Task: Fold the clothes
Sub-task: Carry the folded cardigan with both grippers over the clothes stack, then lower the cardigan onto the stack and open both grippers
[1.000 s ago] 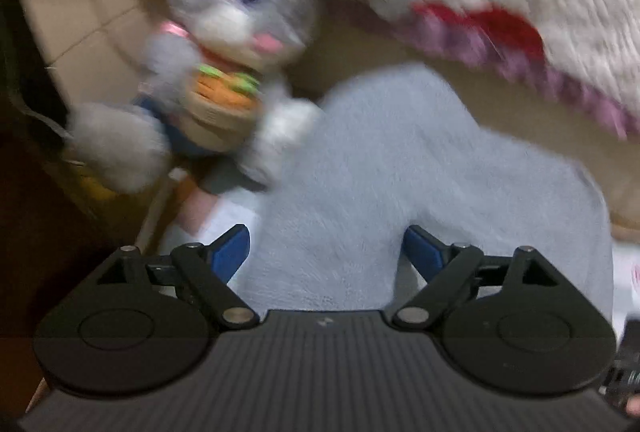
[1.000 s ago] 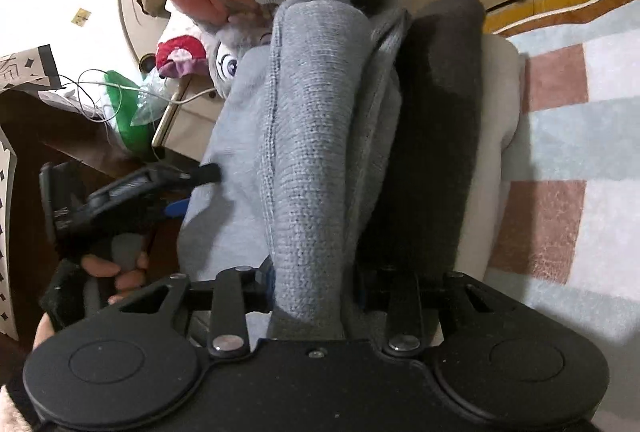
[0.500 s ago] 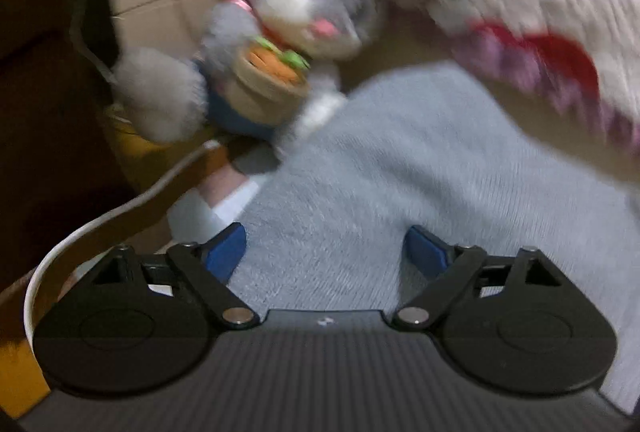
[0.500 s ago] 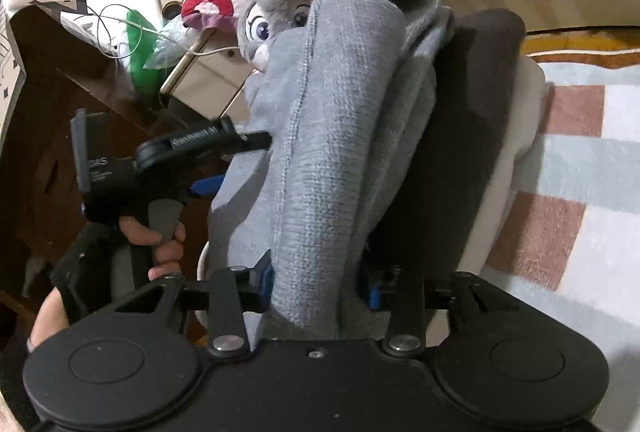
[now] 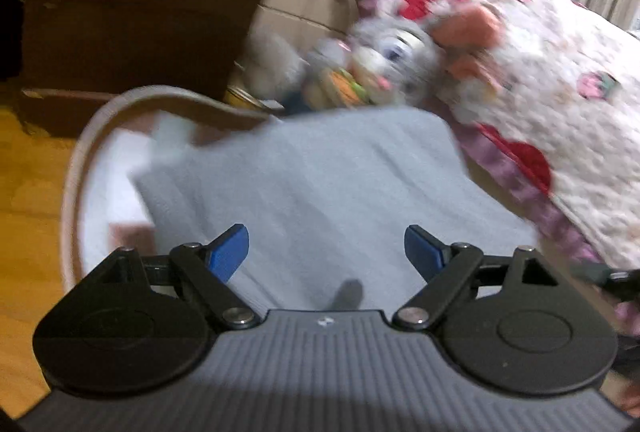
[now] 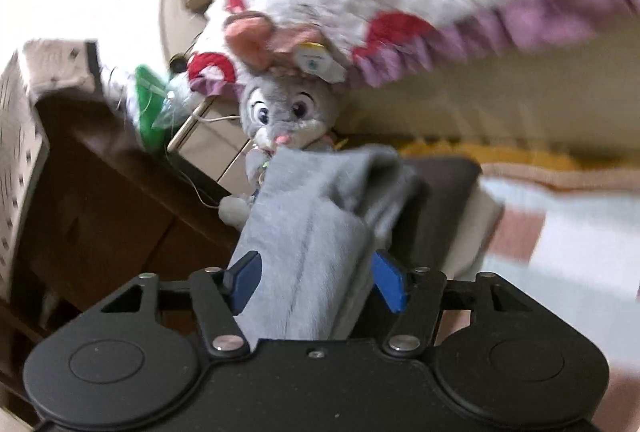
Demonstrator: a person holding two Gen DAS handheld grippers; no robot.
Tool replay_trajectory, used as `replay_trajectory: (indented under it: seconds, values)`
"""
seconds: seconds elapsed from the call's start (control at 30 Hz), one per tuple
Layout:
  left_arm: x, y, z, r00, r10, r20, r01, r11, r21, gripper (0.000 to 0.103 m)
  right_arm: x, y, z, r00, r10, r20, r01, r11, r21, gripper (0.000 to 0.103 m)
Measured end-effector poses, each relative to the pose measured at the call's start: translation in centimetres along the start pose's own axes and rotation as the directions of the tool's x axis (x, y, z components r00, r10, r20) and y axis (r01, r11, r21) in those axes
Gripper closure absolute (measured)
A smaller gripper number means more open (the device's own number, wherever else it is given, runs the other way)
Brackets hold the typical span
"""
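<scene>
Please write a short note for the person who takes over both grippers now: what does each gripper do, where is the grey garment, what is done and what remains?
Left gripper: open, empty, above the flat part of the grey garment.
Right gripper: jaws opening, a bunched fold of the grey garment between them, pads not pressing on it.
The garment lies on a pale round cushion beside the plush rabbit and the quilt.
Done: one side is brought over.
Left: the fold looks bunched, so probably smooth it and finish folding.
</scene>
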State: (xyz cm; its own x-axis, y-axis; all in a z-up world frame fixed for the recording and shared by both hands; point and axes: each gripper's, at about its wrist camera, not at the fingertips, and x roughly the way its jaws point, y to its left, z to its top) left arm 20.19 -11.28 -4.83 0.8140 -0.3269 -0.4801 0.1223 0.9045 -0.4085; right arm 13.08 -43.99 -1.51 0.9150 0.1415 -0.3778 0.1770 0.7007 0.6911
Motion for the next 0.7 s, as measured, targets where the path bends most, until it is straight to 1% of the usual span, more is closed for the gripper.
replay_trajectory:
  seconds: [0.07,0.1,0.17,0.23,0.3,0.33,0.37,0.4,0.43,0.47,0.5,0.53,0.57,0.6,0.63,0.67,0.7]
  values:
    - [0.4,3.0,0.6,0.998,0.056,0.029,-0.054,0.996,-0.067,0.016,1.3,-0.3,0.9,0.999,-0.031,0.011,0.031,0.999,-0.011,0.028]
    - [0.9,4.6,0.7,0.997,0.077,0.027,-0.074,0.991,-0.111,0.016,2.3,-0.7,1.2,0.999,-0.05,0.012,0.05,0.999,-0.011,0.027]
    - [2.4,7.8,0.4,0.995,0.097,-0.009,-0.097,0.973,-0.208,0.016,4.3,-2.2,1.5,0.995,-0.091,0.03,0.091,0.996,0.01,0.026]
    - [4.0,10.4,-0.1,0.995,0.085,-0.049,-0.095,0.953,-0.287,0.017,6.6,-4.0,1.7,0.997,-0.068,0.027,0.066,0.995,0.075,0.026]
    - [4.9,12.1,-0.5,0.997,0.056,-0.044,-0.069,0.928,-0.367,0.018,8.8,-5.8,1.9,0.999,-0.031,0.021,0.028,0.989,0.146,0.026]
    - [5.1,12.6,-0.9,0.998,0.062,-0.018,-0.064,0.913,-0.403,0.019,9.9,-6.4,1.8,1.0,-0.018,0.016,0.015,0.987,0.162,0.026]
    - [5.1,12.7,-1.3,0.995,0.097,0.008,-0.085,0.899,-0.43,0.019,11.0,-6.7,1.7,1.0,-0.008,0.01,0.007,0.986,0.165,0.025]
    - [5.2,12.7,-1.6,0.992,0.123,0.018,-0.103,0.893,-0.437,0.02,11.8,-6.8,1.4,1.0,-0.002,0.01,0.001,0.989,0.148,0.025]
    - [5.6,12.5,-1.8,0.991,0.129,0.023,-0.106,0.894,-0.435,0.021,12.4,-6.7,1.2,1.0,0.001,0.015,-0.003,0.993,0.117,0.032]
    - [6.3,12.3,-1.8,0.995,0.103,0.019,-0.084,0.896,-0.437,0.021,12.3,-6.4,1.0,0.999,0.019,0.037,-0.023,0.996,0.09,0.06]
    - [7.1,12.1,-1.8,0.999,0.039,0.012,-0.03,0.896,-0.442,0.021,11.7,-5.9,1.0,0.996,0.048,0.07,-0.053,0.997,0.064,0.08]
    - [7.7,11.9,-2.0,0.999,-0.034,0.01,0.035,0.894,-0.447,0.029,11.1,-5.4,1.0,0.992,0.077,0.103,-0.082,0.996,0.037,0.082]
    - [8.1,11.4,-2.0,0.996,-0.089,0.012,0.085,0.897,-0.434,0.036,10.5,-5.0,1.0,0.985,0.108,0.134,-0.11,0.994,0.01,0.083]
    - [8.3,10.6,-2.0,0.991,-0.129,0.016,0.125,0.906,-0.404,0.05,9.5,-4.7,0.9,0.978,0.119,0.172,-0.119,0.993,-0.01,0.084]
    - [8.3,9.7,-1.9,0.99,-0.14,0.02,0.138,0.925,-0.355,0.052,8.3,-4.5,0.7,0.97,0.118,0.213,-0.115,0.993,-0.025,0.085]
    - [8.1,8.7,-1.7,0.991,-0.132,0.028,0.134,0.945,-0.299,0.054,7.1,-4.3,0.5,0.96,0.117,0.255,-0.111,0.993,-0.039,0.085]
    - [7.9,7.8,-1.6,0.991,-0.129,0.039,0.135,0.958,-0.252,0.055,5.8,-4.0,0.4,0.948,0.117,0.296,-0.106,0.993,-0.052,0.086]
